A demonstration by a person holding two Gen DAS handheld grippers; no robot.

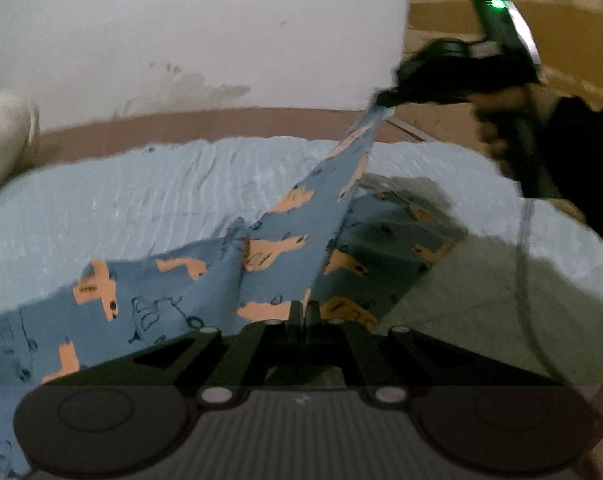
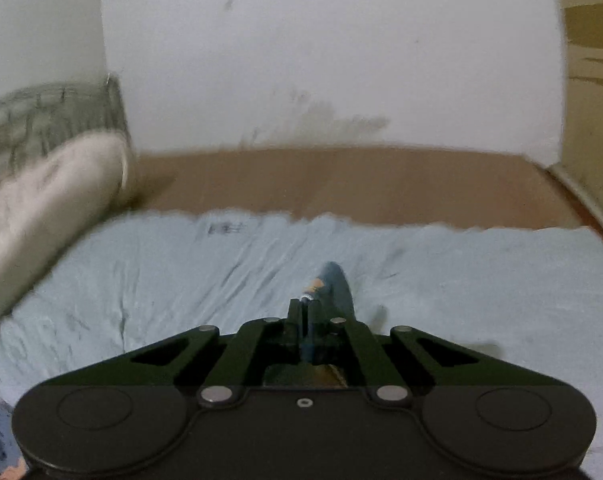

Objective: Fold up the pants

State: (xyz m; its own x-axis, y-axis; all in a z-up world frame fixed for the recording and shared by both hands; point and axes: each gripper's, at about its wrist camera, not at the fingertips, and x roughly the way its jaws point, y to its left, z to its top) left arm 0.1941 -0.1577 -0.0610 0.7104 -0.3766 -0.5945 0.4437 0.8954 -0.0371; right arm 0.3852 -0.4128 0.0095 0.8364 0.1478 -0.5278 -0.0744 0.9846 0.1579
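Pinching blue printed cloth close under my own lens, my left gripper [image 1: 304,310] has its fingers pressed together on an edge of the pants [image 1: 285,248], and my right gripper [image 2: 305,308] is clamped the same way on another bit of them, a small tuft of blue fabric poking out past its fingertips. From the left wrist view I see that right gripper [image 1: 385,98] lifted well above the bed, with the cloth stretched into a taut ridge between my two grips.

I judge the fold as under way and not finished: part of the pants is in the air, part lies on the pale blue sheet [image 1: 149,192], and nothing I can see is stacked flat and squared yet. What is left, as I read it, is to carry the raised end over, lay it down and smooth it; whether more folds follow I cannot tell.

The lifted span has its long axis running from my left grip up and away toward the right, rising to the far end. Beyond the sheet lies a brown strip of bed [image 2: 341,184], a pillow [image 2: 49,208] at the left, then the white wall [image 2: 321,60]
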